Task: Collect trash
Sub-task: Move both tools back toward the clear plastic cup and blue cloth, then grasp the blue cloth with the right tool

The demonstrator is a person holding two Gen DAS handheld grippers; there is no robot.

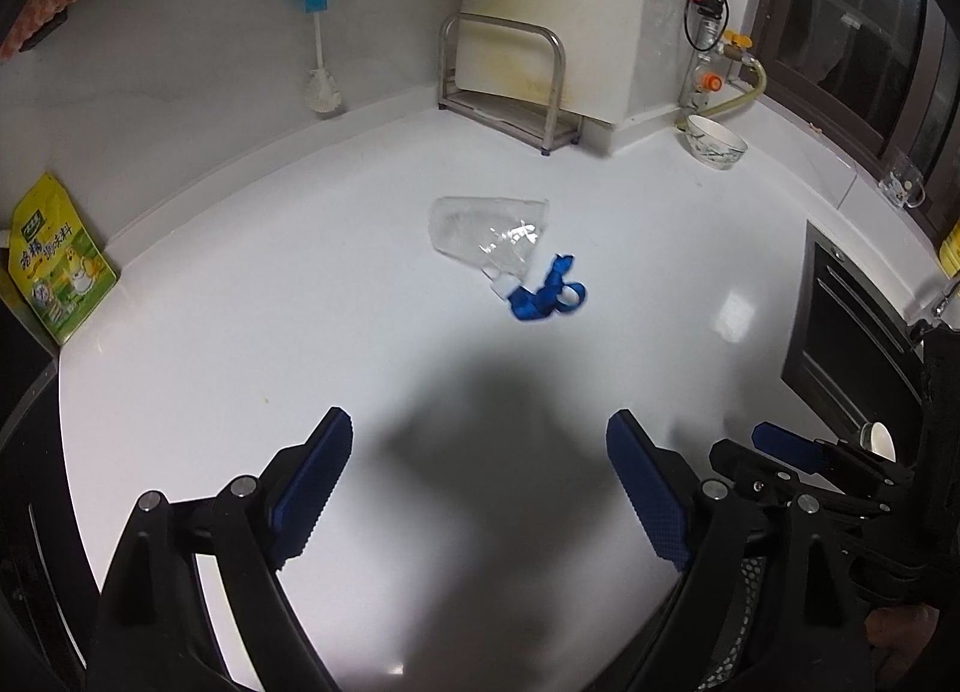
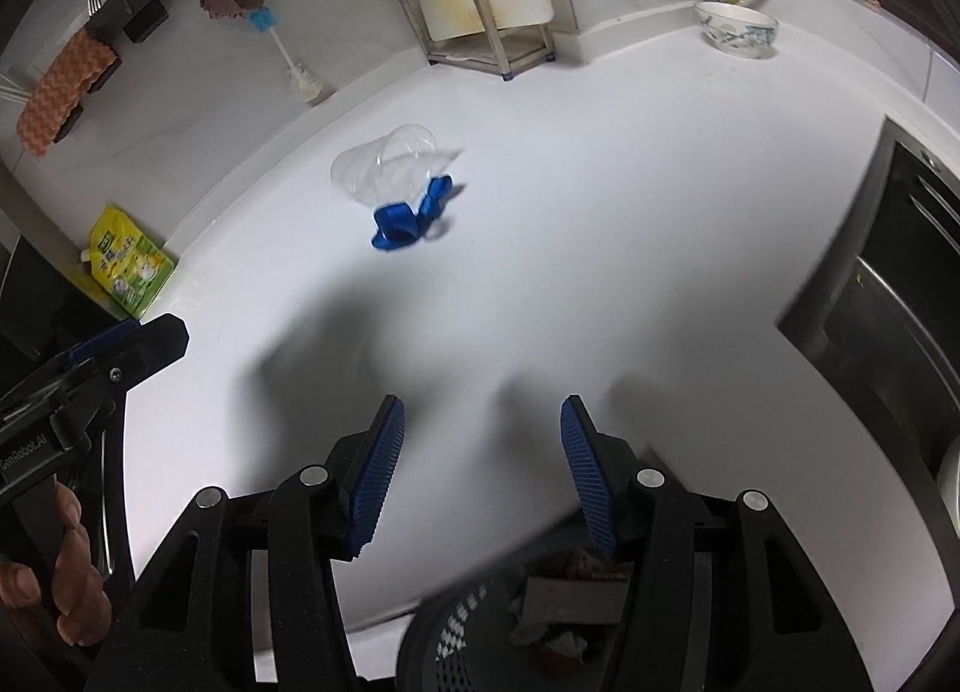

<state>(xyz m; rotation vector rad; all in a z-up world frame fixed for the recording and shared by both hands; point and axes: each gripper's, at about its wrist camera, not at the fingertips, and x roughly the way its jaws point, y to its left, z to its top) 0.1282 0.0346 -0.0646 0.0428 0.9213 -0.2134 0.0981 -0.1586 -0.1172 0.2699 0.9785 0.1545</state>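
We see cup (image 1: 487,233) and ribbon (image 1: 547,296) ahead on tabletop (image 1: 300,284), well apart; left tool (image 1: 477,452) wide, empty; right tool (image 2: 480,440) half-open, empty, similarly far.

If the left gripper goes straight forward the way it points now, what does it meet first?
Probably the bare white counter. The open left gripper points down at it, short of the crushed clear cup and blue strap; depth is unclear.

White counter (image 1: 240,284), pale wall (image 1: 180,80), dark window (image 1: 852,20) right.
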